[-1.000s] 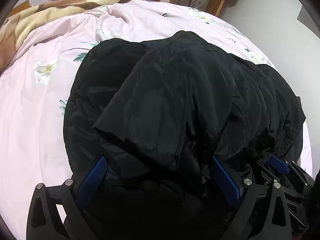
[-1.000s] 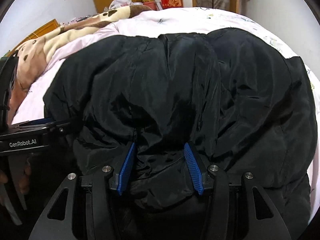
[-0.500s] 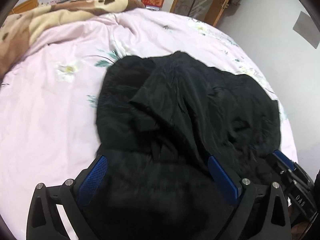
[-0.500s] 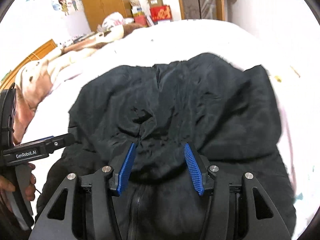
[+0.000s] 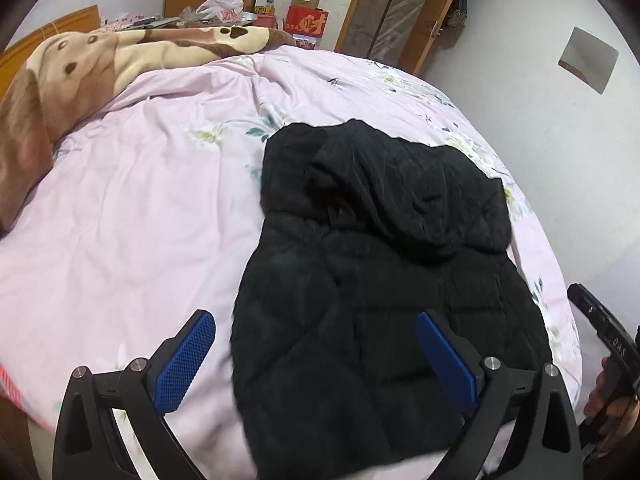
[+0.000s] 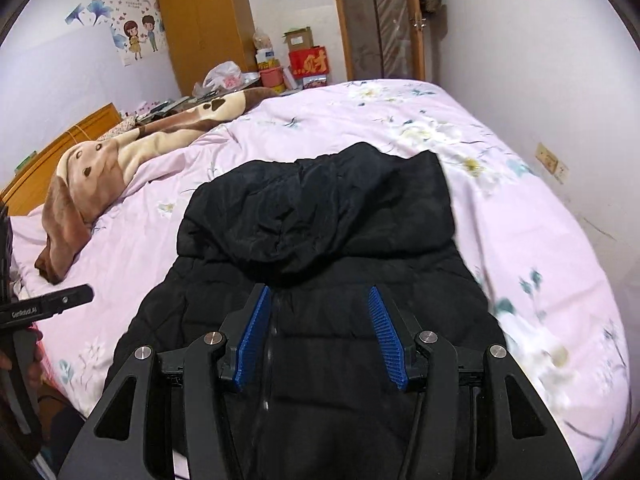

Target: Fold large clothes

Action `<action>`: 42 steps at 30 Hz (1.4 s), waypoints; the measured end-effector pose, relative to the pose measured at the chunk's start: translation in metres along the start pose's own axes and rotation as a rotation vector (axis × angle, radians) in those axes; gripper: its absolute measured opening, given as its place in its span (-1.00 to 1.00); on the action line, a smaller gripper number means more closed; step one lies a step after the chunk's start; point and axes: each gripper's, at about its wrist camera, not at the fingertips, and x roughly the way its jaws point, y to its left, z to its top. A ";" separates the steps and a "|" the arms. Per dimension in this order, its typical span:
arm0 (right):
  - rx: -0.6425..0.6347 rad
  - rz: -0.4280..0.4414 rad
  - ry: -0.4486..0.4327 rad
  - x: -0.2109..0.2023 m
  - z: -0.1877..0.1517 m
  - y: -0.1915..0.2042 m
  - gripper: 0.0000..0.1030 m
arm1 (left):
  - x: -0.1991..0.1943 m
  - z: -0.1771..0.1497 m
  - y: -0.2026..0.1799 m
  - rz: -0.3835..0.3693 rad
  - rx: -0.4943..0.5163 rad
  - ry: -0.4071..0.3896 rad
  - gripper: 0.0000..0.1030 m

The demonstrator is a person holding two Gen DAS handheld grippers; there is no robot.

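Observation:
A black quilted jacket [image 5: 380, 288] lies folded on the pink floral bed sheet [image 5: 140, 220], its far part doubled back over the near part. It also shows in the right wrist view [image 6: 320, 220]. My left gripper [image 5: 316, 356] is open and empty, raised above the jacket's near left edge. My right gripper [image 6: 320, 332] is open and empty, raised above the jacket's near middle. Each gripper's body shows at the edge of the other's view.
A brown and cream blanket [image 5: 80, 68] lies bunched at the bed's far left. Boxes and bags [image 6: 296, 60] and a wooden wardrobe [image 6: 204, 20] stand behind the bed. A white wall [image 5: 540, 92] runs close along the bed's right side.
Both grippers have pulled back and up from the jacket. The right gripper has let go of the fold it was pinching. The jacket now lies flat and folded on the bed.

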 end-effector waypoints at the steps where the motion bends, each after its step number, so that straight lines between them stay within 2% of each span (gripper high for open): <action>1: -0.004 -0.009 -0.006 -0.009 -0.005 -0.001 0.01 | -0.005 -0.007 0.004 0.002 -0.011 0.001 0.97; 3: -0.011 -0.023 -0.016 -0.029 -0.016 -0.005 0.01 | -0.018 -0.023 0.013 0.037 -0.002 -0.011 0.97; 10: -0.007 -0.077 -0.014 -0.066 -0.059 -0.021 0.01 | -0.018 -0.071 0.041 0.028 -0.049 0.051 0.97; 13: 0.014 -0.118 0.018 -0.065 -0.084 -0.034 0.19 | -0.008 -0.085 0.044 0.026 -0.061 0.065 0.97; 18: 0.039 -0.190 0.061 -0.057 -0.113 -0.055 0.23 | 0.018 -0.104 0.042 0.008 -0.068 0.108 0.97; 21: 0.069 -0.228 0.087 -0.047 -0.124 -0.073 0.39 | 0.034 -0.110 0.042 0.017 -0.076 0.132 0.97; 23: 0.105 -0.239 0.098 -0.041 -0.131 -0.085 0.41 | 0.044 -0.115 0.040 0.022 -0.079 0.153 0.97; 32: 0.203 -0.232 0.153 -0.012 -0.147 -0.116 0.42 | 0.070 -0.125 0.034 0.022 -0.064 0.186 0.97; 38: 0.187 -0.203 0.178 0.005 -0.148 -0.115 0.42 | 0.092 -0.132 0.037 0.056 -0.084 0.244 0.97; 42: 0.191 -0.176 0.188 0.012 -0.149 -0.114 0.42 | 0.094 -0.137 0.039 0.068 -0.093 0.243 0.97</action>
